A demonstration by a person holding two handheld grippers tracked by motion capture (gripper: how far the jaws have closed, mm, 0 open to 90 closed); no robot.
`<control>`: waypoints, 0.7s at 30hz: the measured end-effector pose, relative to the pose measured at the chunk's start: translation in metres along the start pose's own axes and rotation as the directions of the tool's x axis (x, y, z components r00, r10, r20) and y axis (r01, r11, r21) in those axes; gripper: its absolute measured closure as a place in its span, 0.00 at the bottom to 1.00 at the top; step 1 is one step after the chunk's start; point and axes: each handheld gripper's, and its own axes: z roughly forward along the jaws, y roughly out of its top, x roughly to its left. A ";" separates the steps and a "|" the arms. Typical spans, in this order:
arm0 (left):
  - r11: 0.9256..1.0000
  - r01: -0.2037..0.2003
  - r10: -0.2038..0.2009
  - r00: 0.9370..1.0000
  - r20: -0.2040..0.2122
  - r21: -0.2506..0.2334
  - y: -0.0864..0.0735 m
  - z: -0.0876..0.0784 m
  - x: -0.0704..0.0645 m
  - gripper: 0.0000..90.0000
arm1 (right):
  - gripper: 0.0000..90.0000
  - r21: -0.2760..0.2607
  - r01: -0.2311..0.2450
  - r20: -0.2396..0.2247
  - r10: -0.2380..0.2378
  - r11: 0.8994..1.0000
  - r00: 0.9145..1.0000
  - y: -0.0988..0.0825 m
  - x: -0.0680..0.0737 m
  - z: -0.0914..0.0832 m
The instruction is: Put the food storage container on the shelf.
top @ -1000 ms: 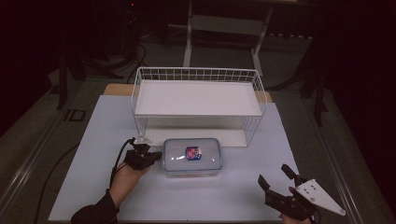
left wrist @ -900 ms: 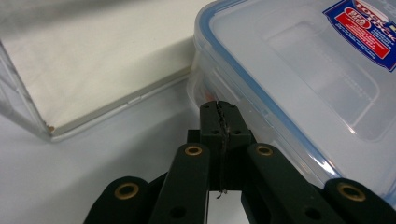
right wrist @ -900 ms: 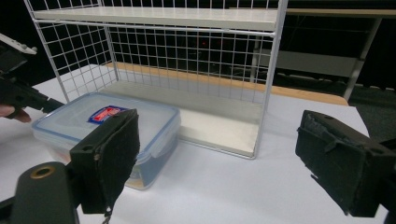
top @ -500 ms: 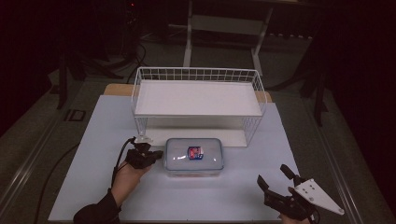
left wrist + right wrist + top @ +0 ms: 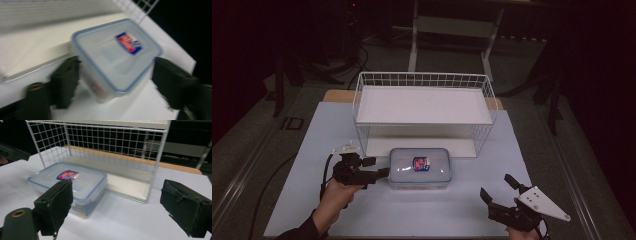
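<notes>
Clear plastic box point(image 5: 420, 168) on table point(image 5: 312, 145) before wire rack point(image 5: 424, 107), long axis left-right. Left gripper point(image 5: 379, 167) level at its left end, jaws just spread, astride corner, not gripping. Right gripper point(image 5: 501, 192) spread, apart.

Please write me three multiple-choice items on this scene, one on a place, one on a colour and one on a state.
1. Where does the clear plastic lidded box sit?
A. on the white wire rack's top shelf
B. on the white tabletop in front of the rack
C. on the floor

2. What colour is the box lid's rim?
A. blue
B. green
C. orange

3. How do the left gripper's jaws stand?
A. clamped on the rack's wire
B. shut with nothing near
C. apart, either side of one end of the box

Answers: 1 B, the high view shows the box on the white tabletop before the white wire rack; 2 A, a blue edge rings the lid; 3 C, the left gripper view shows both jaws flanking the box, having just been opening.
</notes>
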 end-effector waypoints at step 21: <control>0.967 0.222 -0.231 0.971 0.062 0.122 0.013 0.038 0.030 0.01 | 0.17 0.052 0.059 -0.100 -0.054 0.997 0.994 0.025 0.009 0.046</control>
